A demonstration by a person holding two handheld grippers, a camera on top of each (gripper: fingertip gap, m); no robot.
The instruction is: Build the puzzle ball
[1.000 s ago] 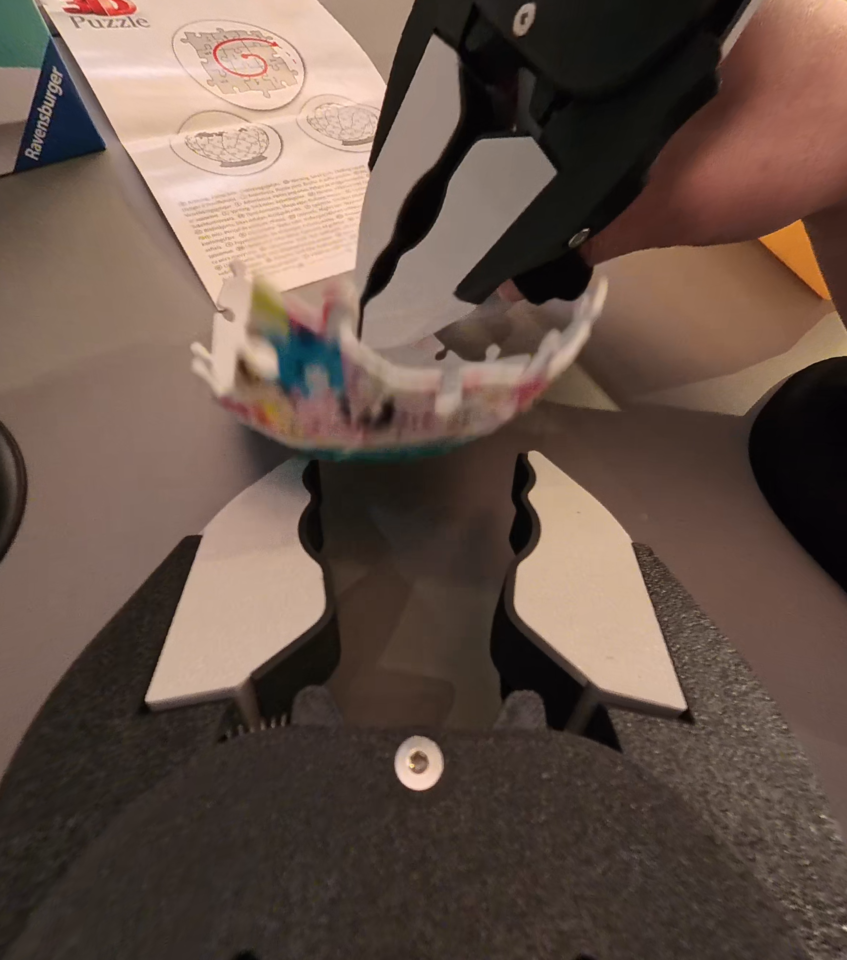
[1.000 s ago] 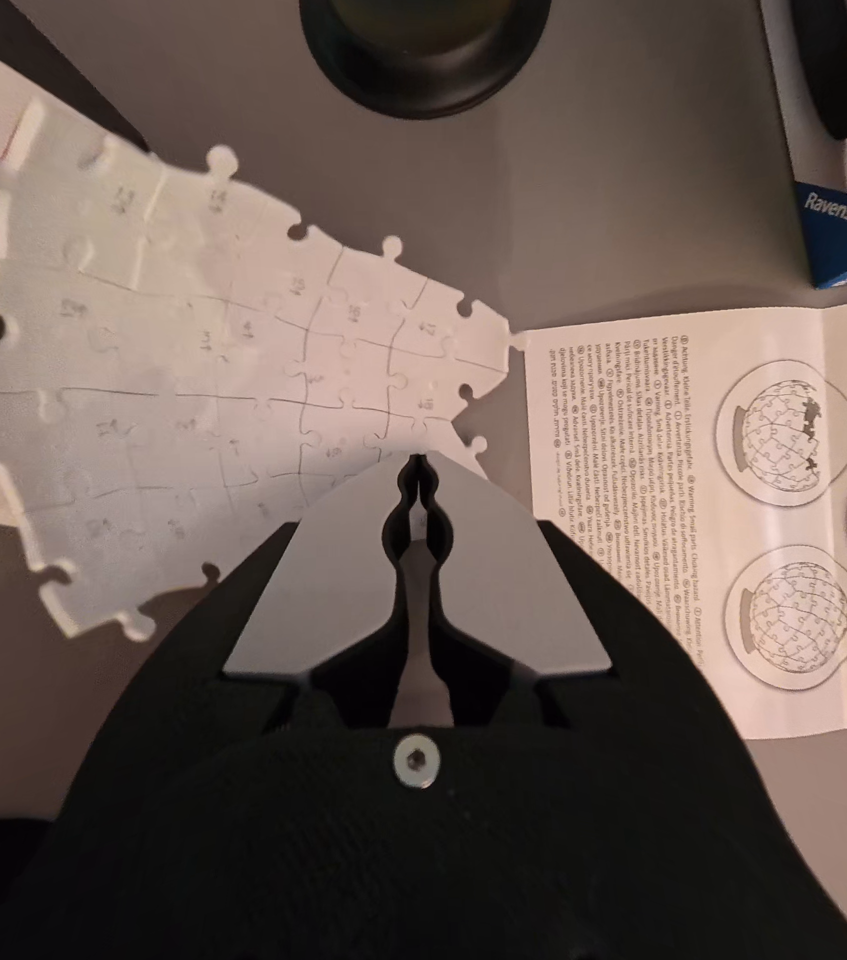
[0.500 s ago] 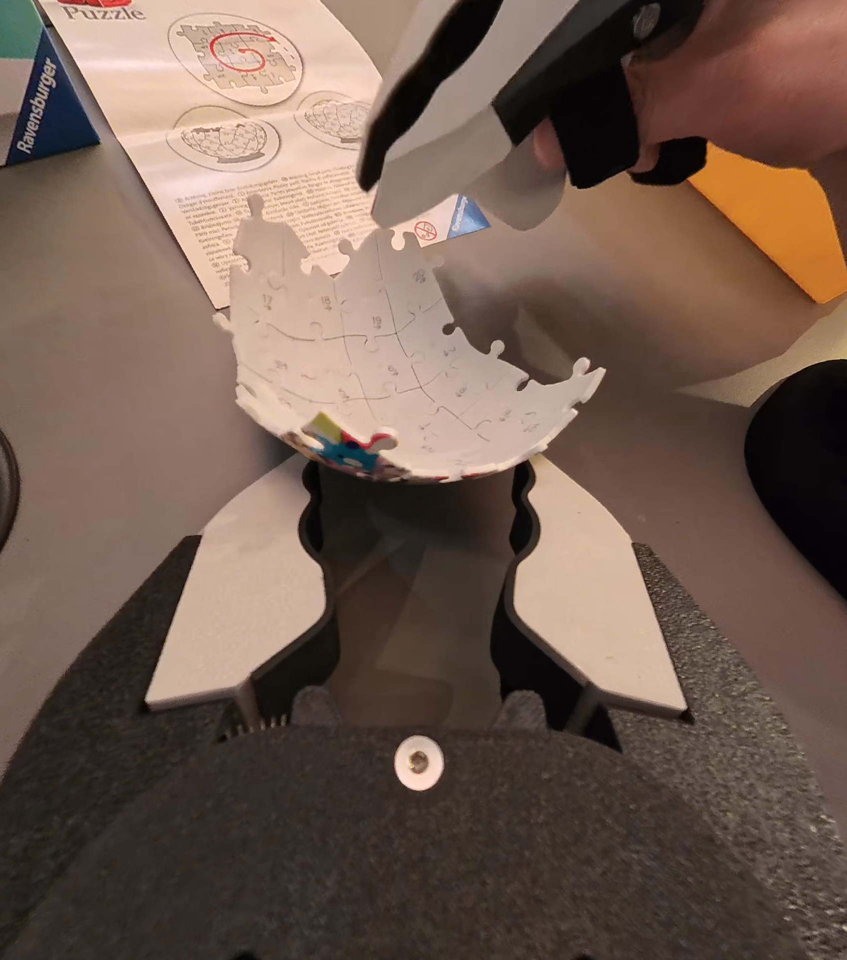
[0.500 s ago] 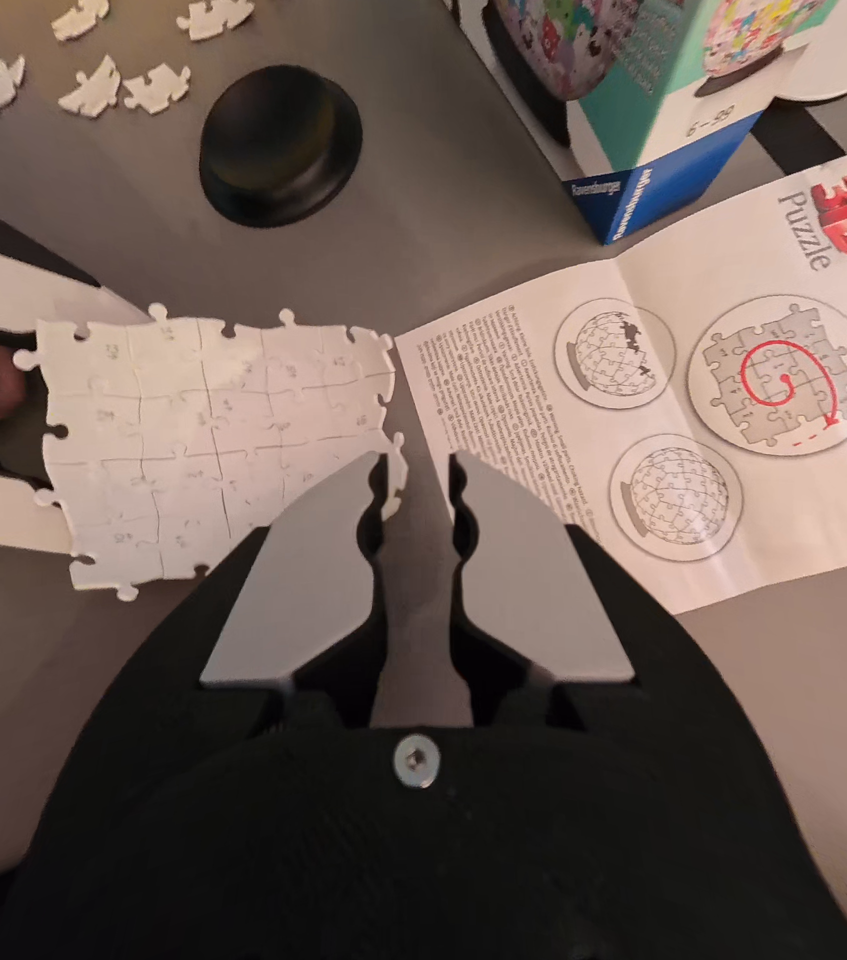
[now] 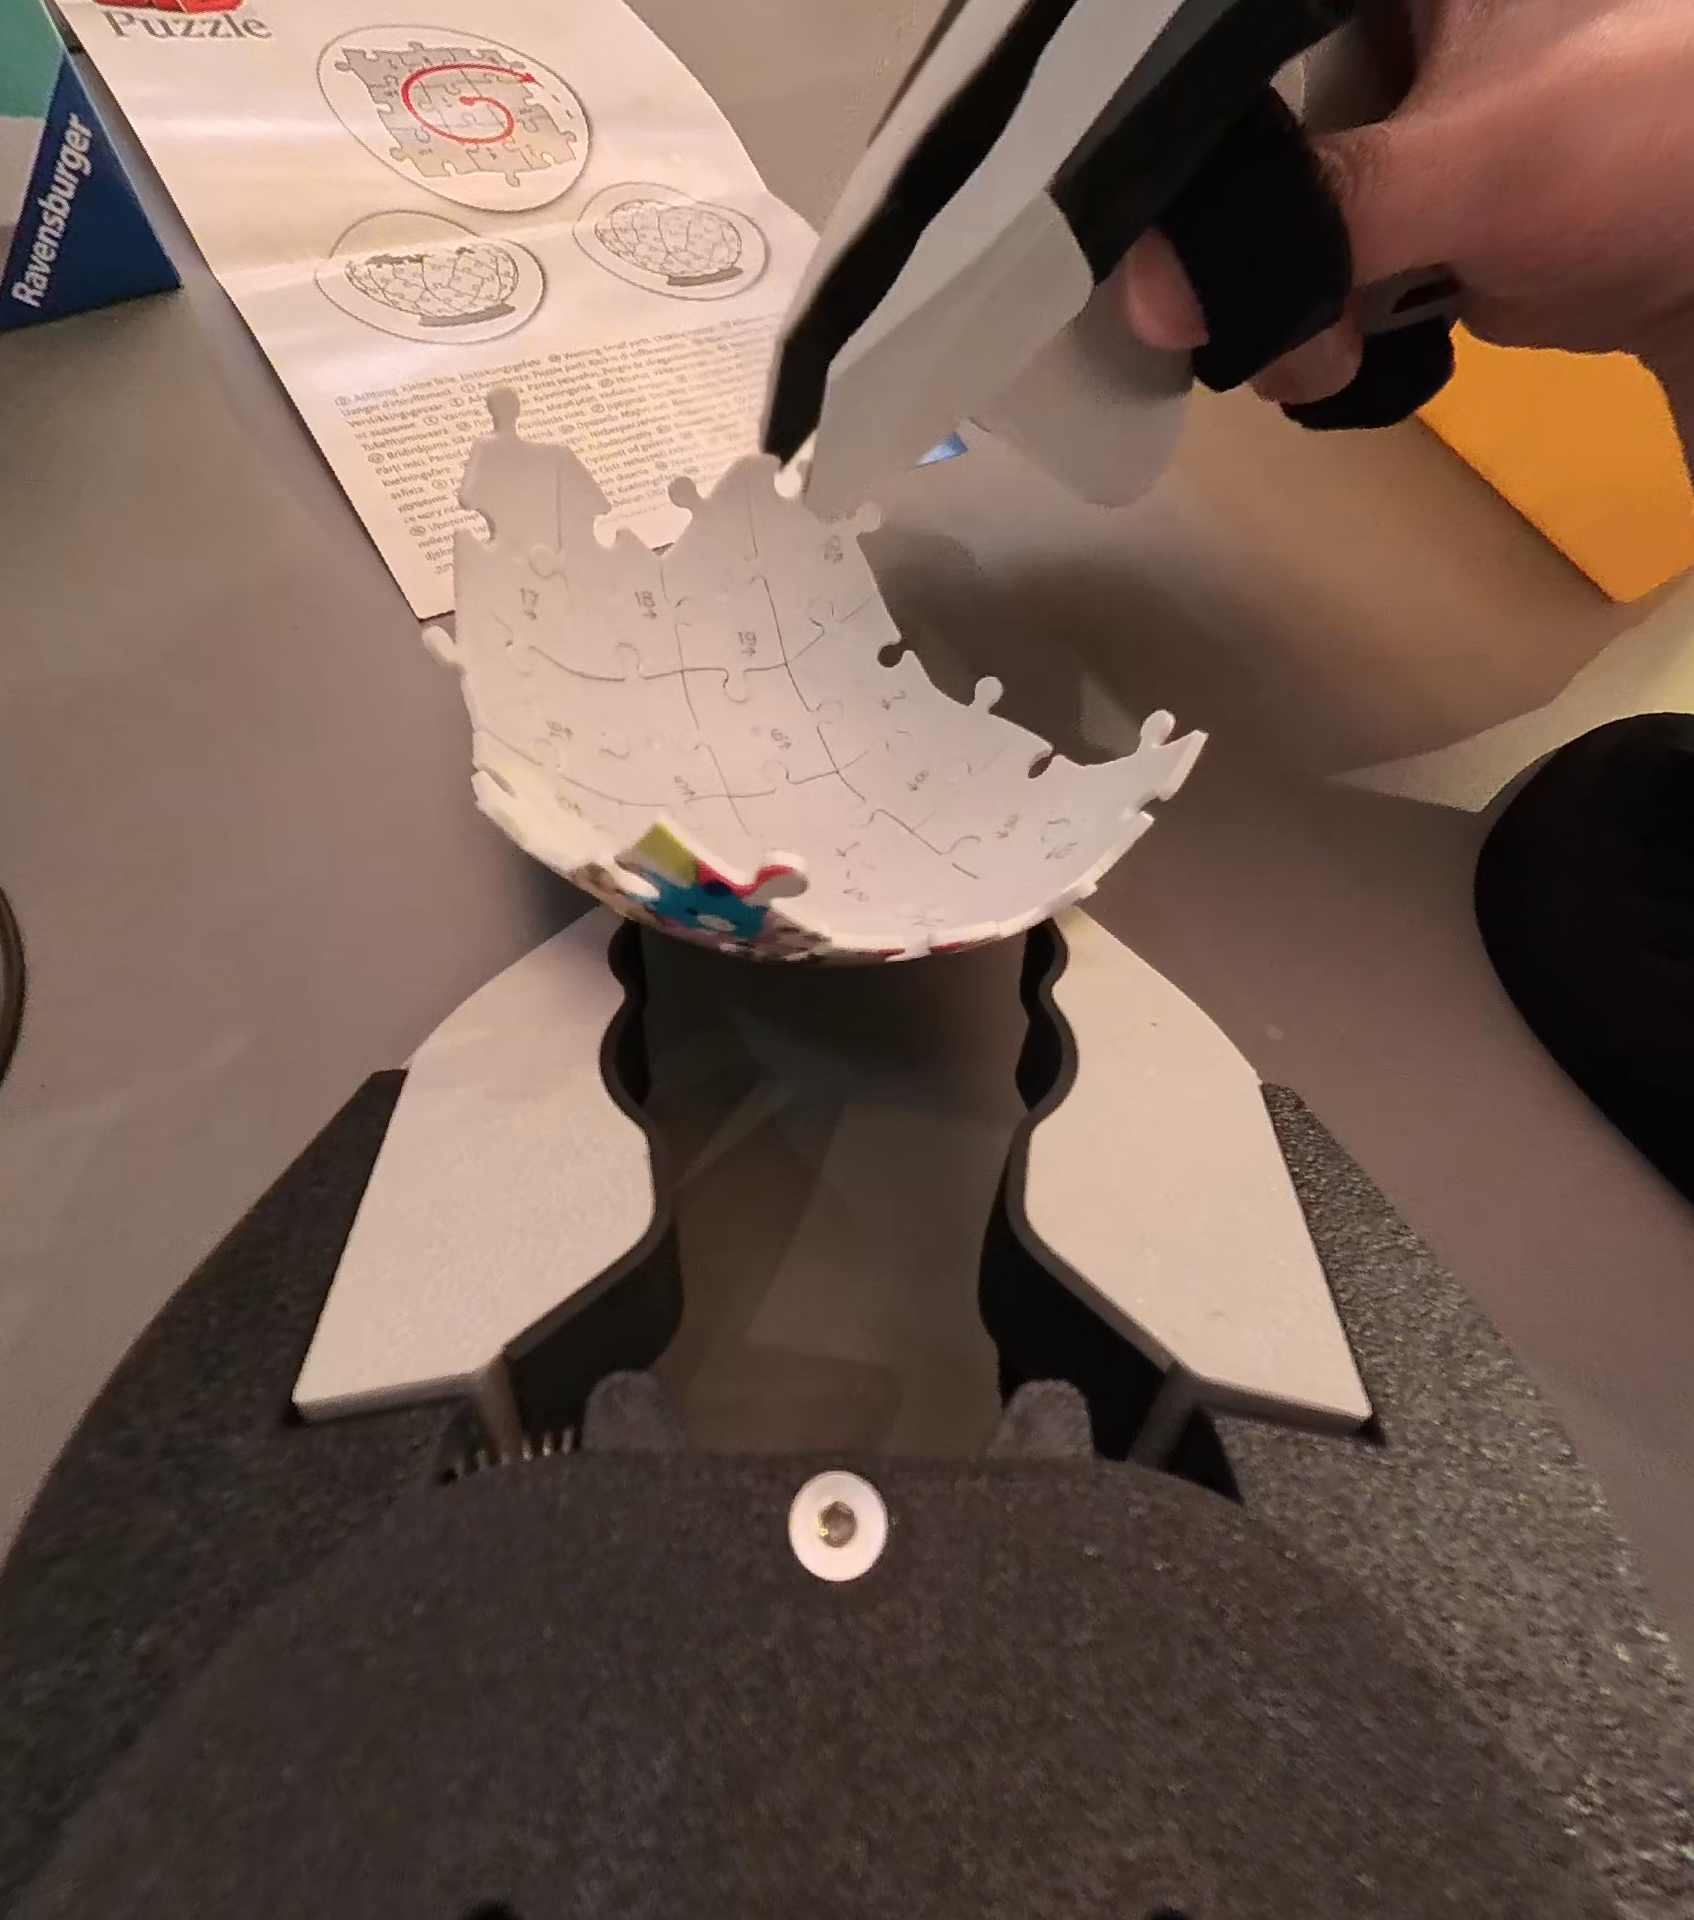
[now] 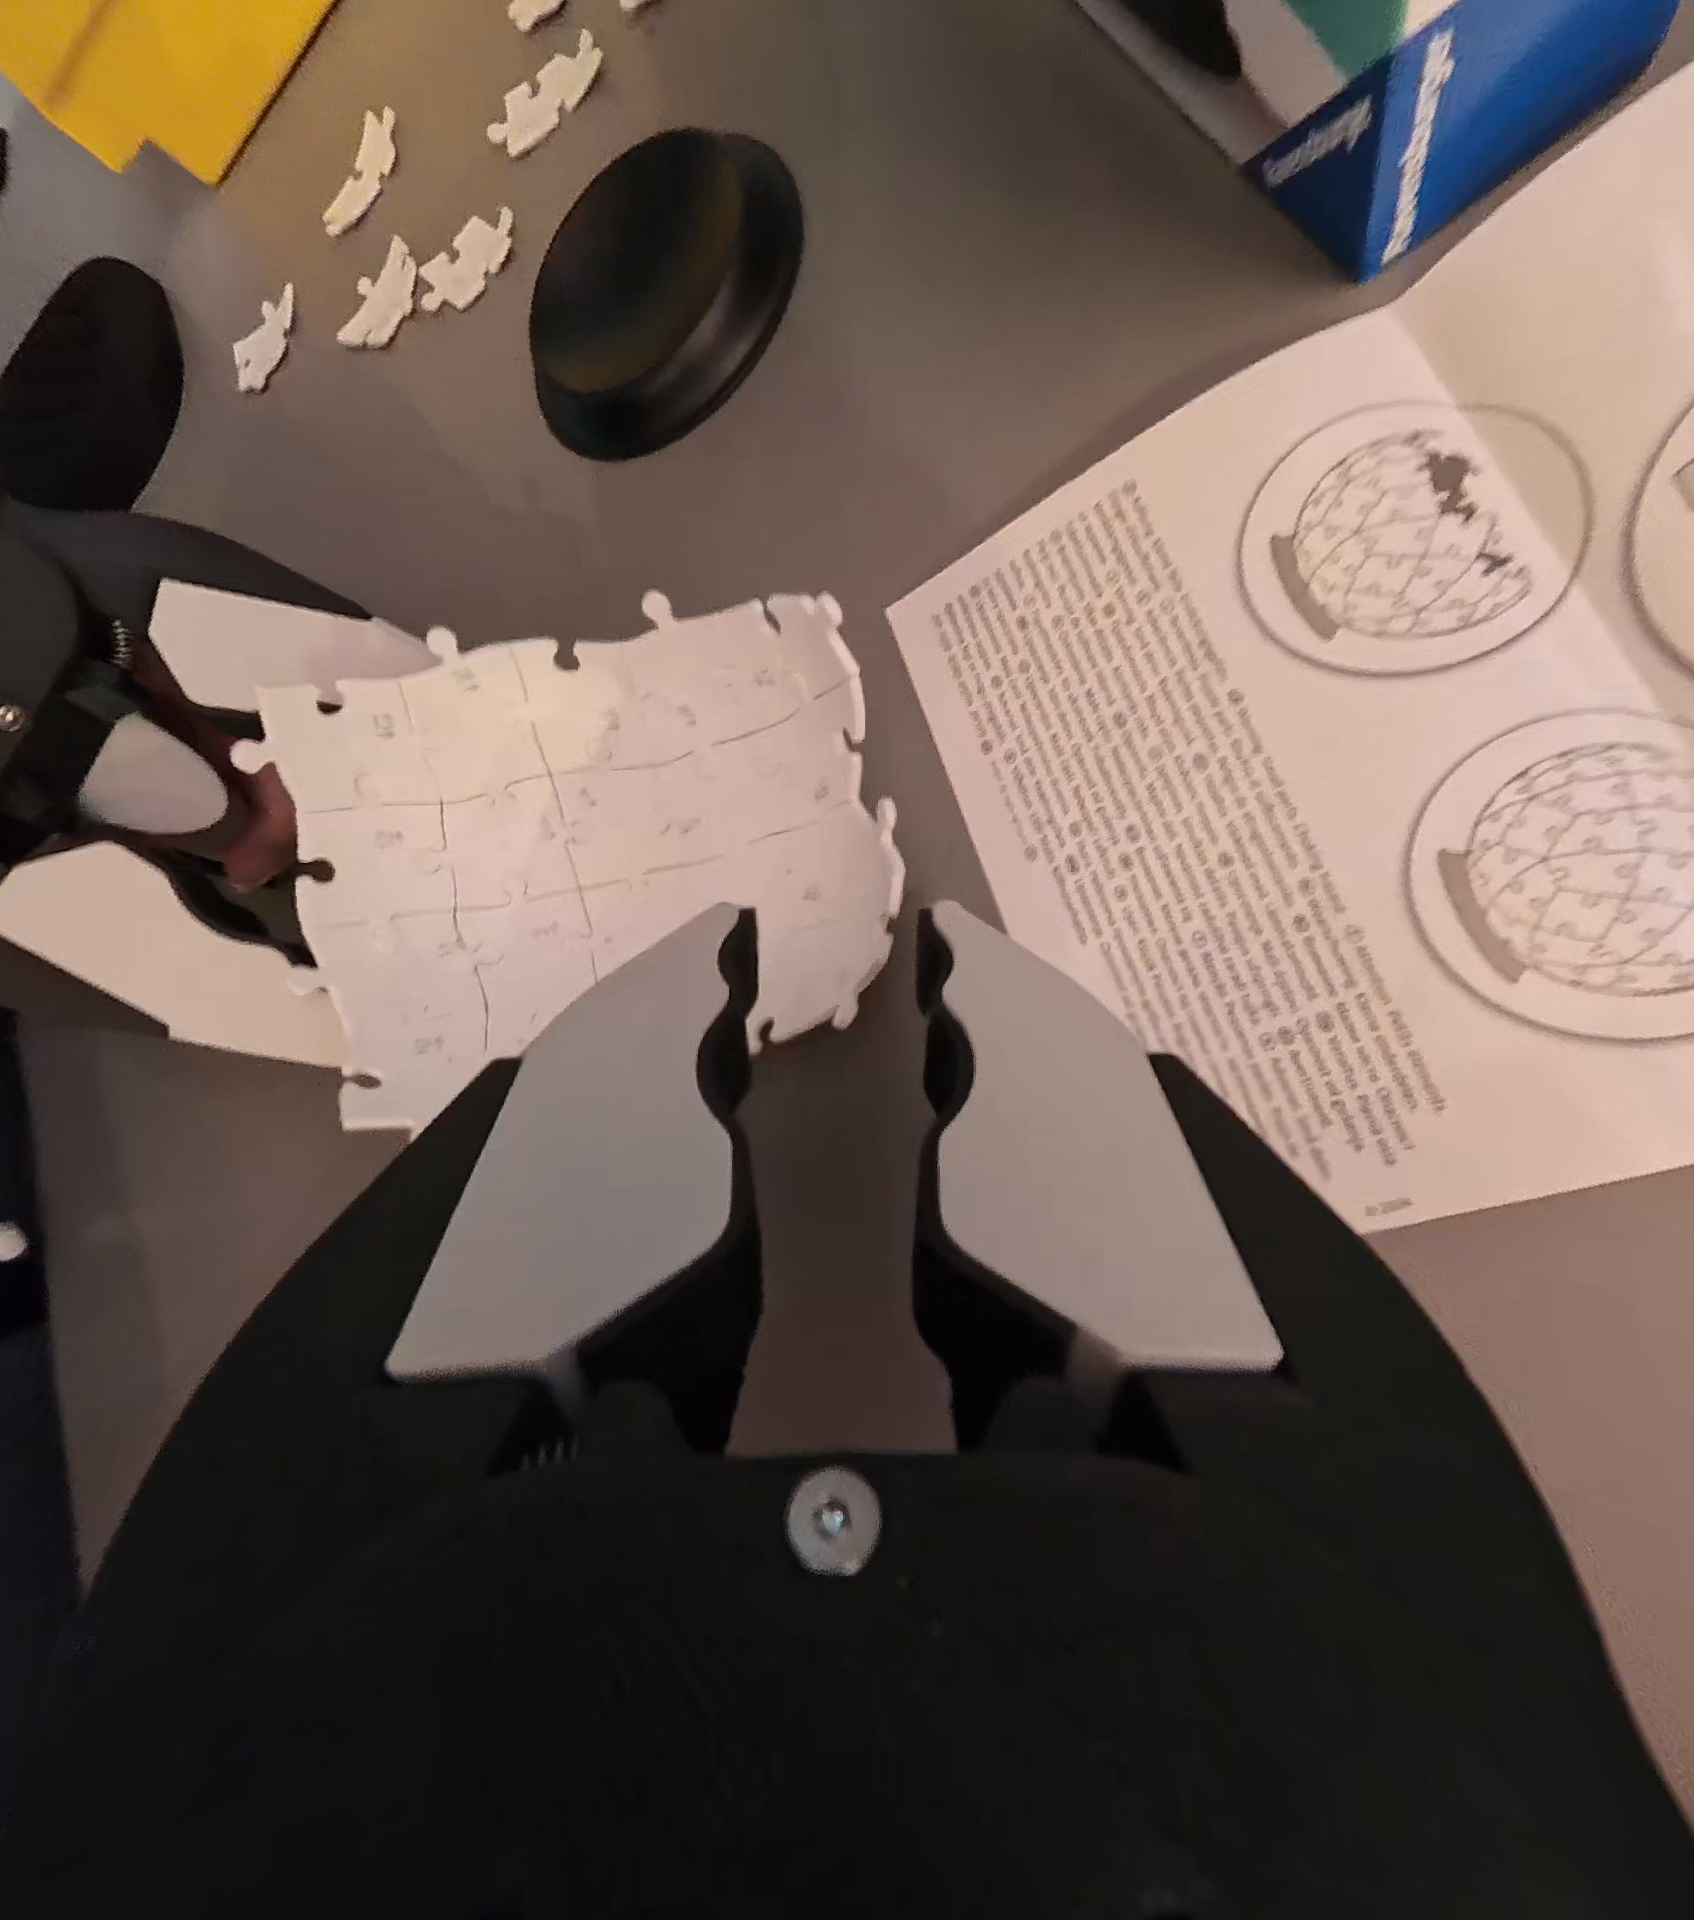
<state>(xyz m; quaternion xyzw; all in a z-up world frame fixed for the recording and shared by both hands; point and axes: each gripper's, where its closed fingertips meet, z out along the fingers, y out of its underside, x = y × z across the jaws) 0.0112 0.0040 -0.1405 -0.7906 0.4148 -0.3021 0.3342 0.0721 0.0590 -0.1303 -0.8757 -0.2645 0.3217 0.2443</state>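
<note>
We see the half-built puzzle shell (image 5: 801, 748), a curved bowl of joined pieces with its white inner side up, resting on the grey tabletop (image 5: 147, 727). It is our landmark. The left tongs (image 5: 832, 945) are spread wide, their tips just beside the shell's near edge, gripping nothing. The right tongs (image 6: 832, 925) are also spread apart and empty; in the left wrist view they hang over the shell's far rim, and we cannot tell whether they touch it. A hand (image 5: 1549, 177) holds their handle. Just beyond the shell lies the unfolded instruction sheet (image 6: 1342, 831), and past that stands the blue and green box (image 6: 1445, 135). A black round stand (image 6: 666, 312) sits near the shell, with loose white pieces (image 6: 427, 270) scattered beside it.
</note>
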